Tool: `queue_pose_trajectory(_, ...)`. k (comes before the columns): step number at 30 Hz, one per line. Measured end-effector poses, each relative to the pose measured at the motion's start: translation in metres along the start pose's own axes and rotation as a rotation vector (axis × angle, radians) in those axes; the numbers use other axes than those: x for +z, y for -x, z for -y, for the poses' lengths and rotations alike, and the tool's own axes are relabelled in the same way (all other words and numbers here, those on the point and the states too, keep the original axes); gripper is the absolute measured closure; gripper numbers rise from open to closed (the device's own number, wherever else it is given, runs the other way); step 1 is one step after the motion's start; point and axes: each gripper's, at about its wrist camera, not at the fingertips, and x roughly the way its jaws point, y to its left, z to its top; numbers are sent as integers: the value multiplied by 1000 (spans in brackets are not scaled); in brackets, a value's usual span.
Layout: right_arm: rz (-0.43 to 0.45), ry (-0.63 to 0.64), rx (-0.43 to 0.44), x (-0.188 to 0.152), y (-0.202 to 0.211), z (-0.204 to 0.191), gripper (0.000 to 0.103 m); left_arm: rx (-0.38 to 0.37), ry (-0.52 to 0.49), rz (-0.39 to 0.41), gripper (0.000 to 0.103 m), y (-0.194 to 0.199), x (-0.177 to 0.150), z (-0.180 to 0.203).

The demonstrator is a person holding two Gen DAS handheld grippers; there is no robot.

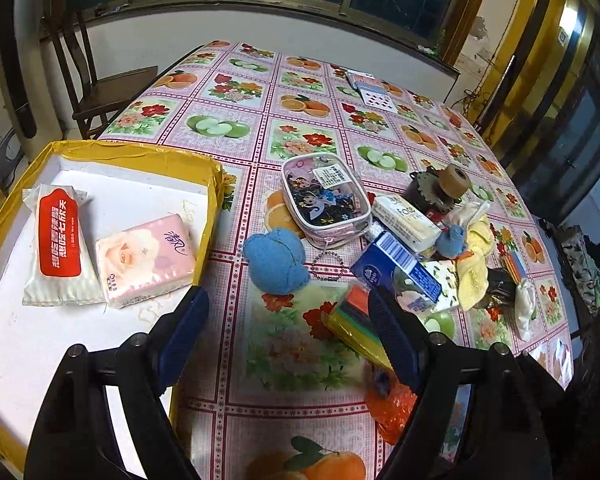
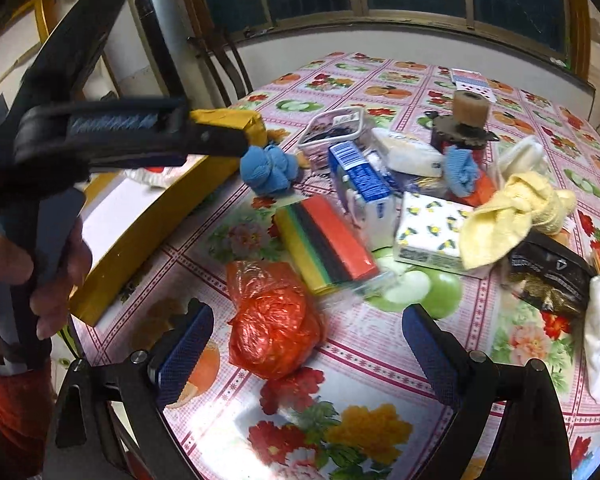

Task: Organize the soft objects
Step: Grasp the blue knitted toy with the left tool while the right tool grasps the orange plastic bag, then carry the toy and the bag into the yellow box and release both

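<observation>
The left hand-held gripper [image 1: 288, 312] hangs spread wide and empty above the bench [image 1: 236, 92], which is covered in a pink fruit-and-flower oilcloth. Its nearer finger sits over the rim of the yellow-edged shallow cardboard tray [image 1: 140, 152], and its other finger is close to the rainbow-striped pack of sponge cloths [image 1: 356, 320]. The right hand-held gripper [image 2: 308, 334] is likewise spread and holds nothing, hovering just behind the crumpled orange-red plastic bag [image 2: 274, 320].

Two soft packs already lie side by side in the tray: a white wet-wipe sachet with a red label [image 1: 58, 240] and a pink rose-printed tissue pack [image 1: 146, 260]. The rest waits in a loose heap on the bench beside the tray: a rolled blue terry cloth [image 1: 278, 260] just outside the tray wall, a second, smaller blue cloth [image 2: 462, 170], a knotted pale yellow towel [image 2: 516, 216], a lemon-printed napkin pack [image 2: 432, 232] and a white tissue pack [image 2: 412, 152].

The rolled blue cloth looks the readiest pick for the left side. It should be light and squashy, giving under the pads rather than slipping, so a pinch across its fat middle ought to hold; taken by an edge it may unroll and trail. The plastic bag is probably slick and crackly, best gathered at its bulk
</observation>
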Motion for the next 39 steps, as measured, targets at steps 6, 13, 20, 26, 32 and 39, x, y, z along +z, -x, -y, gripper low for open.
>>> queue_pose_trajectory(6, -33, -13, 17, 0, -19, -1, 10, 15, 20, -51, 21, -28, 8, 3)
queue_pose_trajectory(13, -57, -16, 23, 1, -31, 5, 39, 35, 38, -78, 21, -47, 14, 2)
queue_pose_trajectory(20, -60, -24, 28, -3, -25, 8, 63, 32, 31, -129, 56, -62, 12, 6)
queue_pose_trajectory(26, -51, -75, 78, -8, -16, 19, 64, 21, 52, -108, 76, -59, 12, -2)
queue_pose_trajectory(32, -32, -100, 111, -12, 0, 23, 64, 16, 70, -52, 79, -46, 13, -5)
queue_pose_trajectory(39, -13, -79, 136, -3, 9, 10, 64, -6, 61, -11, 79, -22, 13, -7)
